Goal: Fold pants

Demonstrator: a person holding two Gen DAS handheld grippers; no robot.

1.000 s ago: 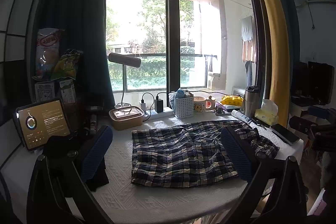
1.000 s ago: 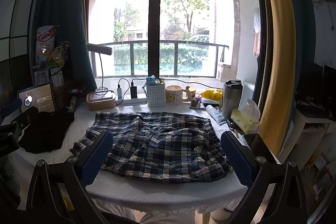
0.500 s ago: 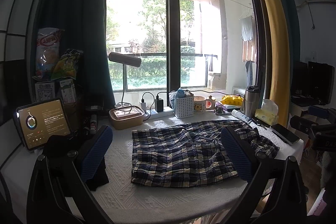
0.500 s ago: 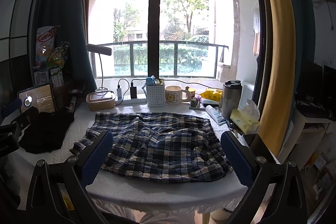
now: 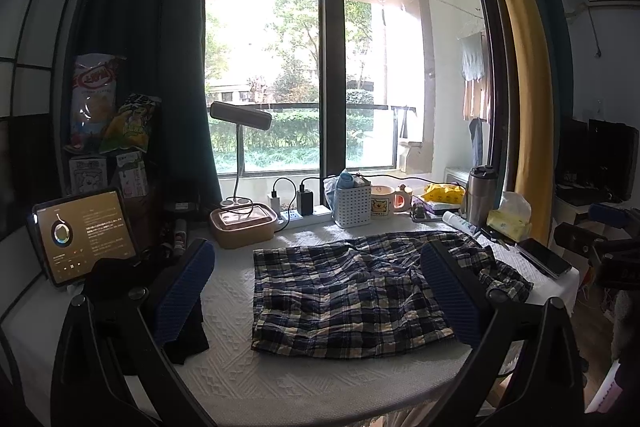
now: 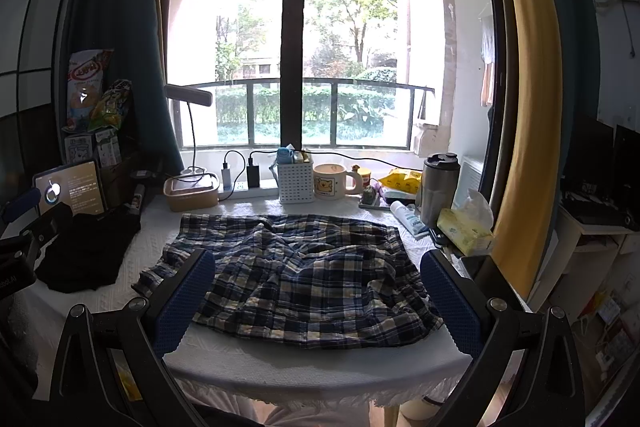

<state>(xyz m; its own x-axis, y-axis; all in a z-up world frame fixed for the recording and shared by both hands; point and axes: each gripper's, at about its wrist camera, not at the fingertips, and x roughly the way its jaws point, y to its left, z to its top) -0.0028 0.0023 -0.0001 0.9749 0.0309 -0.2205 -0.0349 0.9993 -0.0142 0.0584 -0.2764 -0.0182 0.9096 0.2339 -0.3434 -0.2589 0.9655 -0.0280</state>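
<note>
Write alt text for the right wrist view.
Plaid pants lie rumpled and unfolded on a white table, framed by the open right gripper. Behind them a mug, white basket and steel tumbler line a bright window.

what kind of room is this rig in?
Likely a lived-in home room, a desk by a balcony window. Plaid pants lie spread on the white cloth-covered table, with a bear mug, a tissue pack and snack bags nearby.

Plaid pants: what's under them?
The pants lie spread on a white textured tablecloth, which shows all around them. Anything beneath the fabric itself is covered.
</note>
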